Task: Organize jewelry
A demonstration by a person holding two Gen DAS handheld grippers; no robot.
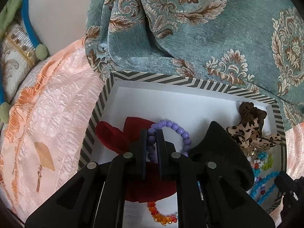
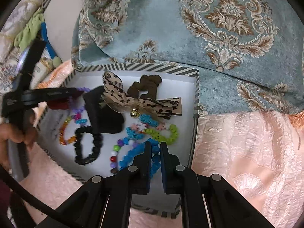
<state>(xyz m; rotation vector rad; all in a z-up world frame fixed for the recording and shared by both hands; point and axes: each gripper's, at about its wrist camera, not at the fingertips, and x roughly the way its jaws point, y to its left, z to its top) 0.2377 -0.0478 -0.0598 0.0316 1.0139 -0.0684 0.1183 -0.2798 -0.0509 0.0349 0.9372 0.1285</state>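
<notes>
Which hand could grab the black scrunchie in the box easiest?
Probably neither yet: the left gripper already pinches purple beads, the right blue beads. The black scrunchie lies between them.

My way into the striped box (image 1: 98,102) lies open from above. Its back strip of white floor (image 1: 171,102) is bare. The red velvet bow (image 1: 114,134), black bow (image 1: 218,144) and leopard bow (image 2: 144,102) crowd the middle. The folded teal cushion (image 1: 209,38) presses against the far wall, blocking any approach from there.
</notes>
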